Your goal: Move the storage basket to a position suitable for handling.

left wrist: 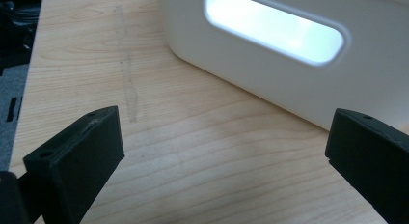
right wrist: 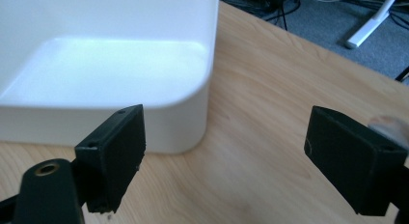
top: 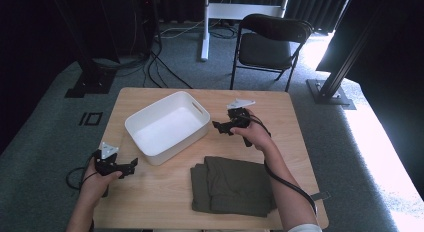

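White bin (top: 167, 126) is flanked: left gripper (top: 131, 165) spread near its front end wall, right gripper (top: 218, 126) spread, empty, just beside its far-right corner, nearer. Folded cloth (top: 231, 186) lies in front of bin.

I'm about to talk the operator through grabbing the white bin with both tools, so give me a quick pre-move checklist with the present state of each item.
1. Left hand-held gripper open: ok, its jaws stand wide apart in the left gripper view.
2. Right hand-held gripper open: ok, jaws apart and holding nothing.
3. White bin empty: ok, its floor is bare.
4. Each gripper faces the bin: ok, the left one looks at the handle slot, the right one at a rounded corner.
5. Folded olive cloth out of the way: ok, it lies apart from the bin, nearer the person.
6. Bin free to slide on the table: cannot tell.
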### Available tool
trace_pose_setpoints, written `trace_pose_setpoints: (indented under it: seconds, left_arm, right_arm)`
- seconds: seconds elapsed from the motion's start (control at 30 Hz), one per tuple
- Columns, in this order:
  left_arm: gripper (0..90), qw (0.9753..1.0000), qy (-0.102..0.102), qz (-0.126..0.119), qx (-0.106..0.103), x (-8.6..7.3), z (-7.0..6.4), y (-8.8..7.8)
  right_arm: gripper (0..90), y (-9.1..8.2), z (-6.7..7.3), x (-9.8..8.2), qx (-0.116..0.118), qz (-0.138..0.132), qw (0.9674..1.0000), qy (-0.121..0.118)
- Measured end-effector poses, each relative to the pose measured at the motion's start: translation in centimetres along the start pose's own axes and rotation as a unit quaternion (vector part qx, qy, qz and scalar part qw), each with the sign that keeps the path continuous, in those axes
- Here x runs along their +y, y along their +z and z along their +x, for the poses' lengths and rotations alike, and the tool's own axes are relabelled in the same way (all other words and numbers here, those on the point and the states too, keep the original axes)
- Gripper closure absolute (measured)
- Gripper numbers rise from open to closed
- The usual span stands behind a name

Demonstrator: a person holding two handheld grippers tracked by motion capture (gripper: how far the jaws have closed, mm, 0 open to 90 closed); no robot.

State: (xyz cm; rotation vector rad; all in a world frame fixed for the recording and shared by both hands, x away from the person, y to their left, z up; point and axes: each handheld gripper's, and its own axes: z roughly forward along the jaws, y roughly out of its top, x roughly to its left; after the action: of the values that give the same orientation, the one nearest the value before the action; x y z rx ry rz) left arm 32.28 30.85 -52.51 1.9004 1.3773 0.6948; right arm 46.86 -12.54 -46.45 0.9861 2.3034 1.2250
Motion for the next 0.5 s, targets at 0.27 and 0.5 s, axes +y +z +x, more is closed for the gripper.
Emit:
trace_pose_setpoints:
  seconds: [0.27, 0.5]
  left_arm:
    - [0.9, 0.9999, -0.008, -0.008, 0.008, 0.9, 0.9, 0.4]
    - [0.9, 0.9998, -0.001, -0.01, 0.019, 1.6, 1.1, 0.8]
  right_arm:
    - [14.2, 1.8, 1.1, 2.0, 0.005, -0.006, 0.9999, -0.013]
    - [14.3, 3.5, 1.7, 2.3, -0.004, -0.003, 0.9999, -0.013]
